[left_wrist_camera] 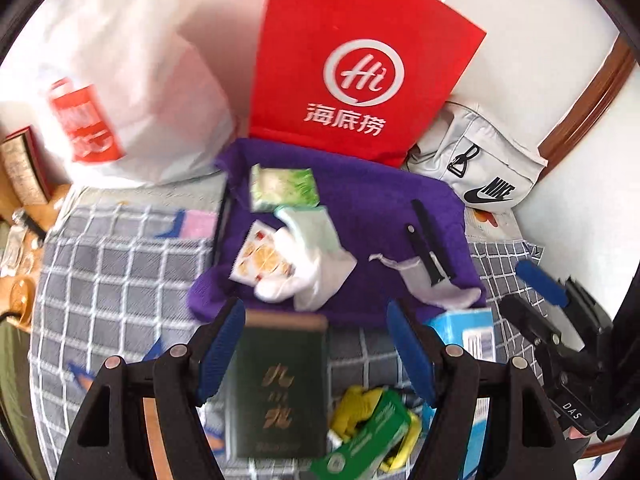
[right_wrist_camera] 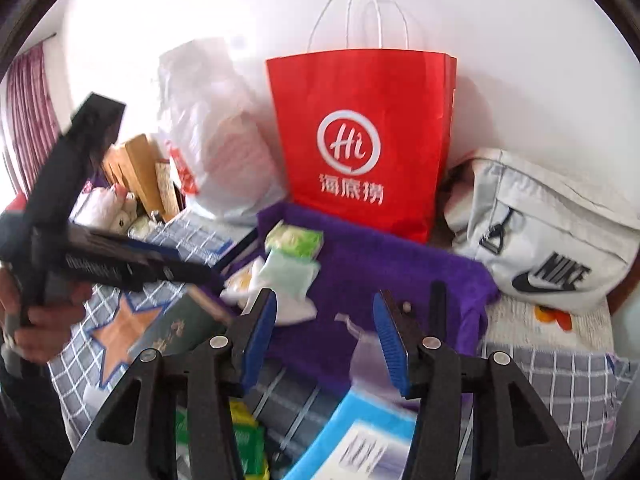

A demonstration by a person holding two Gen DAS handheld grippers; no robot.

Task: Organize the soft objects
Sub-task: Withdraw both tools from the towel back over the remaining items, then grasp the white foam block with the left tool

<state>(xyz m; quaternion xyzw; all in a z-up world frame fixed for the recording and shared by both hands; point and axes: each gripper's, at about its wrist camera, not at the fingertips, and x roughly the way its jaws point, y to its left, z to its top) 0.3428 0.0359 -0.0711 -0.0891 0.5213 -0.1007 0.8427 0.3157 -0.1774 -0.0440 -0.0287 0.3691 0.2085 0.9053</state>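
Observation:
A purple towel (left_wrist_camera: 360, 200) (right_wrist_camera: 380, 264) lies on the checked bedspread (left_wrist_camera: 112, 272). On it lie a green tissue pack (left_wrist_camera: 284, 186) (right_wrist_camera: 294, 240), a pale green pack (left_wrist_camera: 316, 228) (right_wrist_camera: 288, 274), an orange-print packet (left_wrist_camera: 262, 258), a white cloth (left_wrist_camera: 312, 284) and a black comb (left_wrist_camera: 428, 236). My left gripper (left_wrist_camera: 316, 332) is open above a dark green booklet (left_wrist_camera: 276, 384) at the towel's near edge. My right gripper (right_wrist_camera: 324, 320) is open and empty over the towel's near edge.
A red paper bag (left_wrist_camera: 352, 60) (right_wrist_camera: 364, 136), a white plastic bag (left_wrist_camera: 132, 80) (right_wrist_camera: 212, 140) and a white Nike bag (left_wrist_camera: 476, 160) (right_wrist_camera: 552, 232) stand behind the towel. A blue box (left_wrist_camera: 472, 332) (right_wrist_camera: 360, 440), a green box (left_wrist_camera: 368, 440) and a yellow item (left_wrist_camera: 356, 404) lie nearer.

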